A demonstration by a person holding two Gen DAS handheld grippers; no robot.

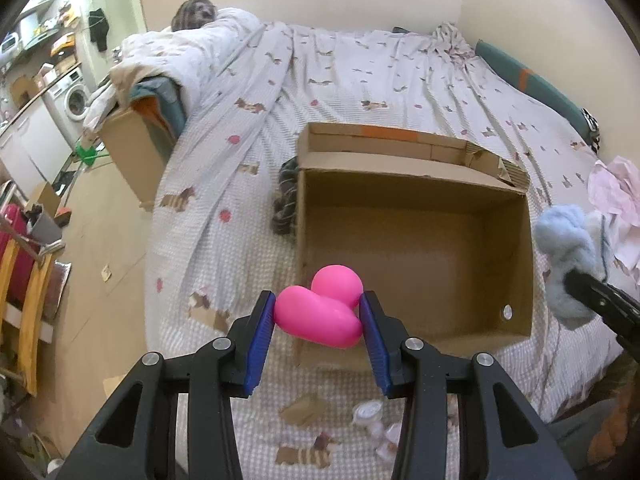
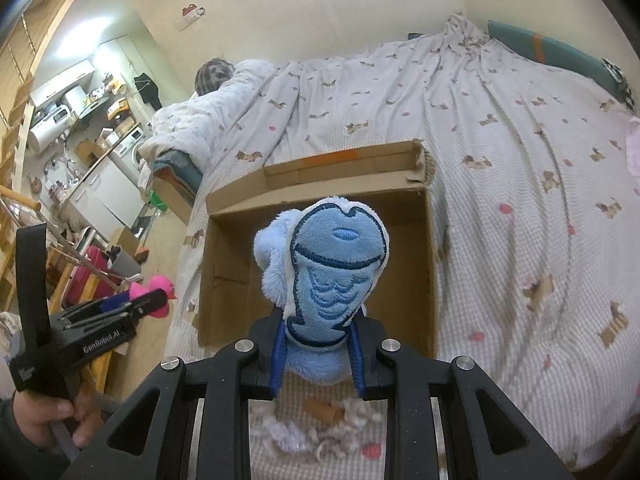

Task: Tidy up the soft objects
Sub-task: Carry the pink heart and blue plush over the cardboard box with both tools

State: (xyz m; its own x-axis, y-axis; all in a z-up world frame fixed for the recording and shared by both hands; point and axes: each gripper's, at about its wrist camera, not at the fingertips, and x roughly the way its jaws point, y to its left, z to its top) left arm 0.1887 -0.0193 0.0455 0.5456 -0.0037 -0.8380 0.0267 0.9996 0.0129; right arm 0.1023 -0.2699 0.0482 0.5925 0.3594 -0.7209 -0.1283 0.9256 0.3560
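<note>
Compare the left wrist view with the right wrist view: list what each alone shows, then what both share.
Left wrist only: a dark striped item beside the box's left wall, and a pink cloth at the right edge.
Right wrist only: the embroidered face of the blue plush, and a hand holding the left gripper.
Both: the empty box, the pink toy, the plush, the bedspread.
</note>
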